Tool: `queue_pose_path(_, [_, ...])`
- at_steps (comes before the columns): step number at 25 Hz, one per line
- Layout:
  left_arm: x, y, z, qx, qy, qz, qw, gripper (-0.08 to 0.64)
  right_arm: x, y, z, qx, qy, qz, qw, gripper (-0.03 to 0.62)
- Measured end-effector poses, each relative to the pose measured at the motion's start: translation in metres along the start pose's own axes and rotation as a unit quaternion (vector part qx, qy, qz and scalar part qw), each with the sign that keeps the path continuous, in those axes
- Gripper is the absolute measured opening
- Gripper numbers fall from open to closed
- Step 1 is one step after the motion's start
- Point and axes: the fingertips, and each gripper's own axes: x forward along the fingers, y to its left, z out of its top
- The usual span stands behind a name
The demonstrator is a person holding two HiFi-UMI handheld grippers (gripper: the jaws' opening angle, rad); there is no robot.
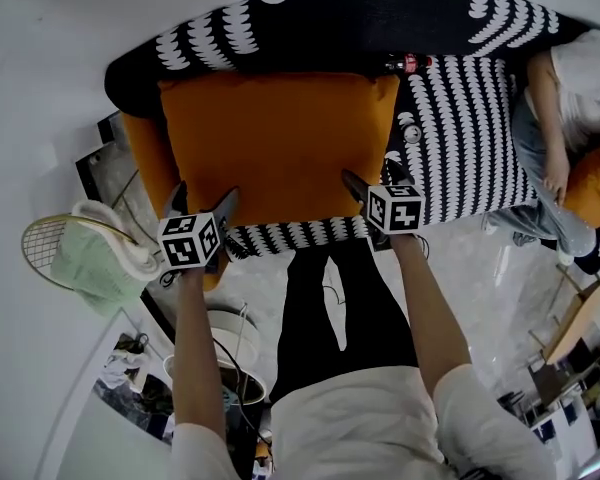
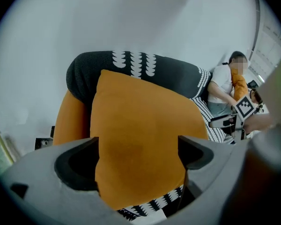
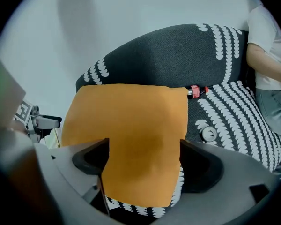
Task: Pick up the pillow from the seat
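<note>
An orange pillow (image 1: 275,148) lies flat on the black-and-white patterned sofa seat (image 1: 460,118), its far edge against the backrest. My left gripper (image 1: 202,200) sits at the pillow's near left corner and my right gripper (image 1: 375,178) at its near right corner. In the left gripper view the pillow (image 2: 140,125) fills the gap of the left gripper (image 2: 138,153), whose jaws stand wide. The right gripper view shows the same: the pillow (image 3: 131,125) lies between the wide jaws of the right gripper (image 3: 143,156). Neither pair visibly squeezes the fabric.
A second orange cushion (image 1: 145,158) leans at the sofa's left end. A small bottle (image 1: 402,64) and a round white object (image 1: 412,133) lie on the seat right of the pillow. A person (image 1: 570,98) sits at the right end. A racket (image 1: 50,253) is at the left.
</note>
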Motion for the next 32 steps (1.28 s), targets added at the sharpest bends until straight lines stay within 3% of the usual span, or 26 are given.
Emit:
queue_pose_path(9, [0.024,0.021,-0.008,-0.015,0.028,0.021,0.9993,0.589,0.025,-0.007,-0.006,0.009,0.023,0.008,1.0,0.445])
queue_pose_path(32, [0.061,0.025,-0.021,-0.029,0.092,0.035,0.9947,0.566,0.06,-0.016,-0.013,0.017,0.077,0.074,0.994,0.449])
